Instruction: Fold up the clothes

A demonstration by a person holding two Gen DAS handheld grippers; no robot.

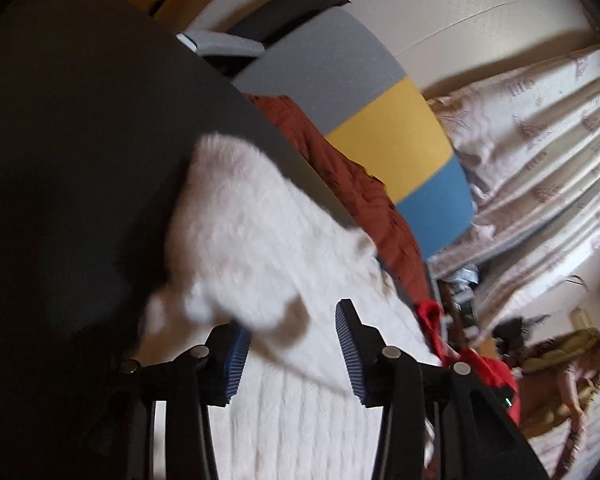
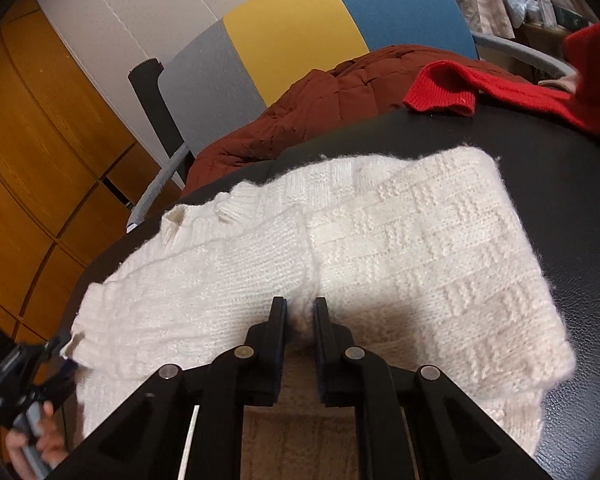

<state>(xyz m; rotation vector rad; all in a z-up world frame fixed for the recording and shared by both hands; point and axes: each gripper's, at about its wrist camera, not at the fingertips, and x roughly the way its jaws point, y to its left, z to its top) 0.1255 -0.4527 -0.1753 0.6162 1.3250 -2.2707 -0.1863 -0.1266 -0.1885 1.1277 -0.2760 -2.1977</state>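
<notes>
Right tongs (image 2: 299, 312) pinch white sweater (image 2: 380, 248) on the table (image 2: 560, 160); left tongs (image 1: 294, 332) apart. Fuzzy knit may slip, sleeve at 9 o'clock unfolding.

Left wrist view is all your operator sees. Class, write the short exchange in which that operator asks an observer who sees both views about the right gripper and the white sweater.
Operator: I can't see the right gripper. What is it doing?
Observer: The right gripper is almost shut, pinching a fold of the white sweater.
Operator: My picture of the sweater is blurred. How does it lie?
Observer: It is spread mostly flat on the black table, with a sleeve lying across it.
</notes>
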